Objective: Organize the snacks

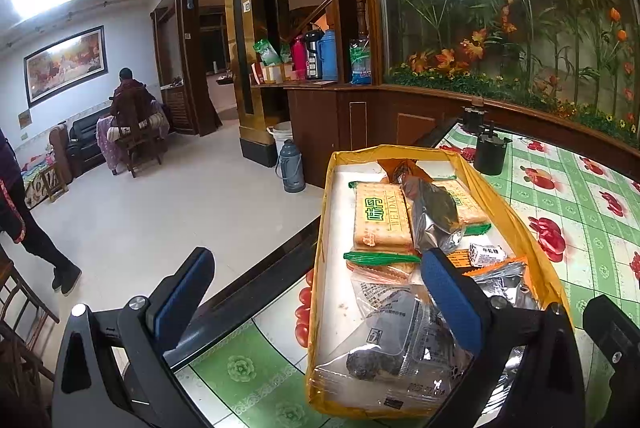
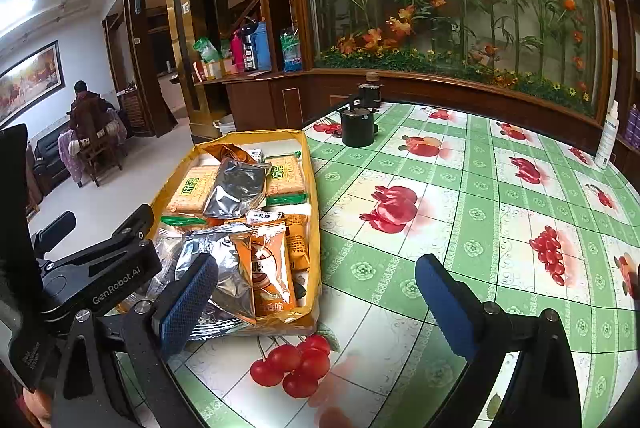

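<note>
A yellow tray (image 1: 322, 212) near the table's left edge holds several snacks: two cracker packs (image 1: 380, 216), a silver foil pack (image 1: 434, 208), a clear pack with a dark cake (image 1: 384, 348) and a small white candy (image 1: 486, 253). The tray also shows in the right wrist view (image 2: 316, 188), with an orange snack pack (image 2: 272, 268) and the silver foil pack (image 2: 240, 188). My left gripper (image 1: 318, 284) is open and empty, its right finger over the tray's near end. My right gripper (image 2: 316, 292) is open and empty at the tray's near right corner.
The table (image 2: 480, 212) has a green fruit-print cloth. A black ashtray-like pot (image 2: 357, 128) stands behind the tray, and a white bottle (image 2: 607, 136) at the far right. A flower display wall lies behind. Left of the table is open floor with a thermos (image 1: 291, 168).
</note>
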Available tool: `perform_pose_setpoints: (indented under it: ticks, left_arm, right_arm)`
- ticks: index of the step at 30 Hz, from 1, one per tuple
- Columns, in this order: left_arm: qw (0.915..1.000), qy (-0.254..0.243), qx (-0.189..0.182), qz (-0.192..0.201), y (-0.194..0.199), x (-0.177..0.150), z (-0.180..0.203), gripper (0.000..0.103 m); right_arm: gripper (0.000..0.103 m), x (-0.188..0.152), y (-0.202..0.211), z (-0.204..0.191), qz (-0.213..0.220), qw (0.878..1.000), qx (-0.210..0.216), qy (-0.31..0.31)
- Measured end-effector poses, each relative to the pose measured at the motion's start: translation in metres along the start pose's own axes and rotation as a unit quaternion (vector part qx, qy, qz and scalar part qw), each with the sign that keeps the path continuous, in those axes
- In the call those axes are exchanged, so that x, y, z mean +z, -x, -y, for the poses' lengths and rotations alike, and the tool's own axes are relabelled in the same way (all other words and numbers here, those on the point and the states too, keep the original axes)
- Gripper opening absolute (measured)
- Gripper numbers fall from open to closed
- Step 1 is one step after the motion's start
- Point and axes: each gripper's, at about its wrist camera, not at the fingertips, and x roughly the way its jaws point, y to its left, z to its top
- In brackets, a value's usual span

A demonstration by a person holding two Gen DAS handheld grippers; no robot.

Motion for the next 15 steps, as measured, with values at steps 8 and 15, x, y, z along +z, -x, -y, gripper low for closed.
perform_pose_setpoints:
  ticks: [8,15]
  left_arm:
    - [1.0,0.001,0.003,-0.004,0.0014,-0.0011,-0.0015,0.103]
    - [1.0,0.0,0.005,-0.005,0.0026,-0.0007,-0.0008,0.103]
  right_arm:
    - [0.101,0.0,0.0005,0.0009,0.0,1.0,-0.001,-0.001]
    - [0.101,-0.0012,0.0006,0.0024,0.0,1.0,-0.003,-0.001]
